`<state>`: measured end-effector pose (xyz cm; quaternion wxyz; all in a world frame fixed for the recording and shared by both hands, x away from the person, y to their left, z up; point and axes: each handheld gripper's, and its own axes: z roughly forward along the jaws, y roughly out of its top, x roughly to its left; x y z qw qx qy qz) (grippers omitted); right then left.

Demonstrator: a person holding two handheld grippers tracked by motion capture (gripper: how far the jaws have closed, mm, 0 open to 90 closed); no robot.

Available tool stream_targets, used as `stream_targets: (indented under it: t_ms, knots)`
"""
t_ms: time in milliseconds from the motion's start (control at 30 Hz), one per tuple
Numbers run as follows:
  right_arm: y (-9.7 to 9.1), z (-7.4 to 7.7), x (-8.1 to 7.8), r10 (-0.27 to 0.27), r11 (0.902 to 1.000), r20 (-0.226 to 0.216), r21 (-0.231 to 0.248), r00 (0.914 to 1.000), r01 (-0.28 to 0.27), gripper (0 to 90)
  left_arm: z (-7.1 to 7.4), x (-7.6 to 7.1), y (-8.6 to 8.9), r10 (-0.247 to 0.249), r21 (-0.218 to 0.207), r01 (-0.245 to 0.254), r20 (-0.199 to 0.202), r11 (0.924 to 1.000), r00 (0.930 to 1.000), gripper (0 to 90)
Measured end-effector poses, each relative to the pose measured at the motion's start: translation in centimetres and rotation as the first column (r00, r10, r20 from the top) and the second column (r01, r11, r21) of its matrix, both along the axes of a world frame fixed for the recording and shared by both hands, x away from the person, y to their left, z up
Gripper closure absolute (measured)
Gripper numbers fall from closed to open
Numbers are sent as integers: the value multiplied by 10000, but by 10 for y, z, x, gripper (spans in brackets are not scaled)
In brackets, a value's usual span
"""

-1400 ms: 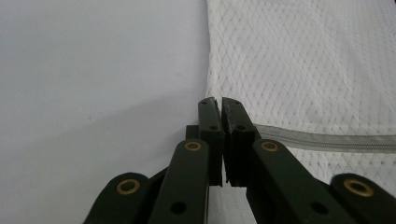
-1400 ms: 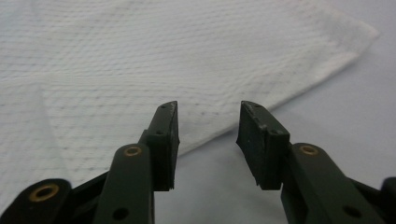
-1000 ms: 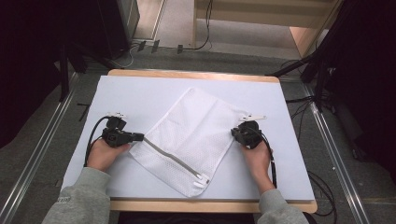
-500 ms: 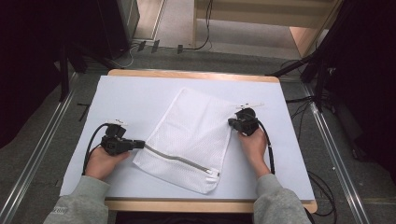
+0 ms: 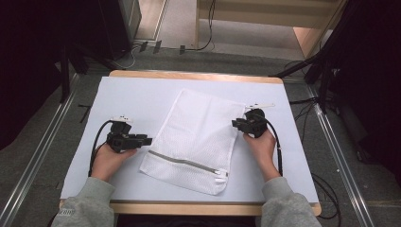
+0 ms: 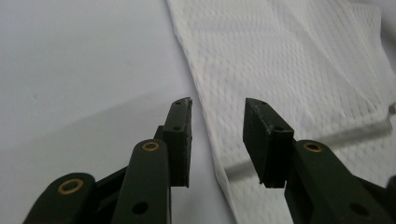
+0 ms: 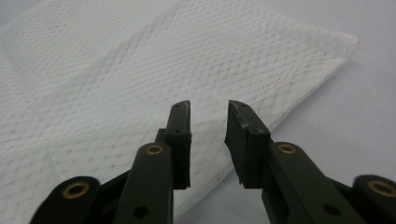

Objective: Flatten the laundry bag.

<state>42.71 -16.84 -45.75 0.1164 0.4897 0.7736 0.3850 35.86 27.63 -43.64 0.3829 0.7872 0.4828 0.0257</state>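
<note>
High view: left gripper (image 5: pixel 144 140) and right gripper (image 5: pixel 235 124) flank the mesh bag (image 5: pixel 196 139), fingers parted, holding nothing.

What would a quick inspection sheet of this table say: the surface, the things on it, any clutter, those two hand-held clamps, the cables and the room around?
Surface: white sheet over a wood-edged table.
Job's things: one white mesh bag lying flat and slanted, its grey zipper along the near end, pull at the right.
Clutter: nothing seen.
Grippers: left gripper open, jaws at the bag's left edge, gripping nothing; right gripper open at the bag's right edge, gripping nothing.
Cables: black cable loops from the left gripper; another black cable trails from the right gripper along the forearm.
Surroundings: grey floor, metal rails on both sides, floor wires beyond the table.
</note>
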Motion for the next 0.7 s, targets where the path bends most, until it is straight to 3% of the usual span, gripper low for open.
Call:
stream_targets:
  t_ms: [100, 333, 700]
  knots:
    - [0, 2, -10, 142, 9999, 130, 59, 9998, -143, 682, 0, 12, -3, -30, -100, 31, 97, 9999, 9999, 611]
    - [2, 3, -31, 376, 9993, 166, -49, 9992, -376, 636, -4, 36, -10, -143, 169, 142, 52, 9998, 9999, 600]
    - [-2, 6, -61, 194, 9998, 187, -16, 9996, -194, 578, -9, 68, -32, -430, 669, 437, -119, 9968, 9990, 558]
